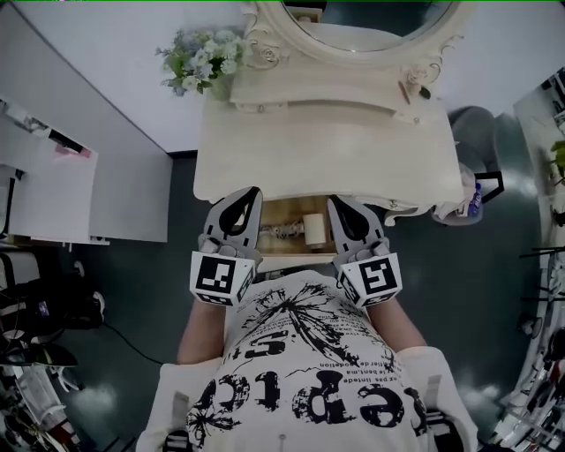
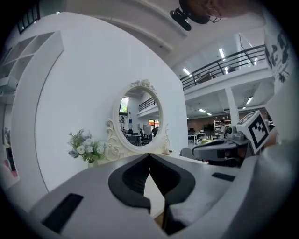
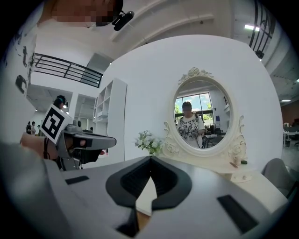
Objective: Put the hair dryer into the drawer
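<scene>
The drawer (image 1: 284, 212) under the front edge of the cream dressing table (image 1: 327, 154) stands open, its wooden inside showing. In it lies the cream hair dryer (image 1: 313, 229) with its cord bunched at its left. My left gripper (image 1: 252, 194) is held above the drawer's left end and my right gripper (image 1: 336, 205) above its right end, both close to my chest and pointing at the table. In the left gripper view the left gripper (image 2: 149, 157) is shut with nothing in it. The right gripper (image 3: 150, 159) is likewise shut and empty.
An oval mirror (image 1: 366, 22) in an ornate frame and a bunch of pale flowers (image 1: 201, 60) stand at the back of the table. A small item (image 1: 415, 86) lies at its right. A grey chair (image 1: 478, 132) is to the right, a white cabinet (image 1: 53, 181) to the left.
</scene>
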{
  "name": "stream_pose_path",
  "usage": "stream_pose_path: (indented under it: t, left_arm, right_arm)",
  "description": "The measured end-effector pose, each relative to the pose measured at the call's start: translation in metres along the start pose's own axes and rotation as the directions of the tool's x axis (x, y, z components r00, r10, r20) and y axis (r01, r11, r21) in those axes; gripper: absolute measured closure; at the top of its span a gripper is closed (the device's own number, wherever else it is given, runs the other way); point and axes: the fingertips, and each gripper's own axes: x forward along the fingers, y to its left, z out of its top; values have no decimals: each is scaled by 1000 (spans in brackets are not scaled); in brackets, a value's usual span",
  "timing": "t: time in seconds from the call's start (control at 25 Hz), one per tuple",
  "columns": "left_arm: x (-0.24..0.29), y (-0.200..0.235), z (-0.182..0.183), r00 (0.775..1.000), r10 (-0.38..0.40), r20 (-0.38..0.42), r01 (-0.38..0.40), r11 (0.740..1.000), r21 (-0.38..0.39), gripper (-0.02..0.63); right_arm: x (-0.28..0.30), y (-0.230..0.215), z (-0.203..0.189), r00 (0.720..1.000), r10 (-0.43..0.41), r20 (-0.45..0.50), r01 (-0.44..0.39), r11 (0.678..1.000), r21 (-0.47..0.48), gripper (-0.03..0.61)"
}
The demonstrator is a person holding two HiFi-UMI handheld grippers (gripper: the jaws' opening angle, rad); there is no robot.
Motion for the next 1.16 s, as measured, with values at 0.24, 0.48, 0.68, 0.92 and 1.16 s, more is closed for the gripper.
stream_pose_path:
  t: [0.24,0.48,0.68,0.92,1.16]
  left_arm:
    - [2,15,11,999,25,22,-25,1000,6,592]
    - [2,7,8,1000,-1,8,1,1000,21,592]
    - [0,-3,6,1000,-10,9,9,1000,7,592]
    - [-3,-3,6,1000,-9,13,9,1000,2,592]
    - [-4,-1,4,1000,-7,8,7,1000,-5,592]
  right_arm:
    - [5,4,9,1000,17,10,-17,1000,-9,561]
    - [3,3,11,1000,16,11,-16,1000,-19,561]
    - [1,1,10,1000,8,11,-8,1000,-25,561]
    - [1,4,10,1000,5,12,-4,1000,-29,561]
    - [-2,3,10,1000,-15,10,15,1000,-11,561]
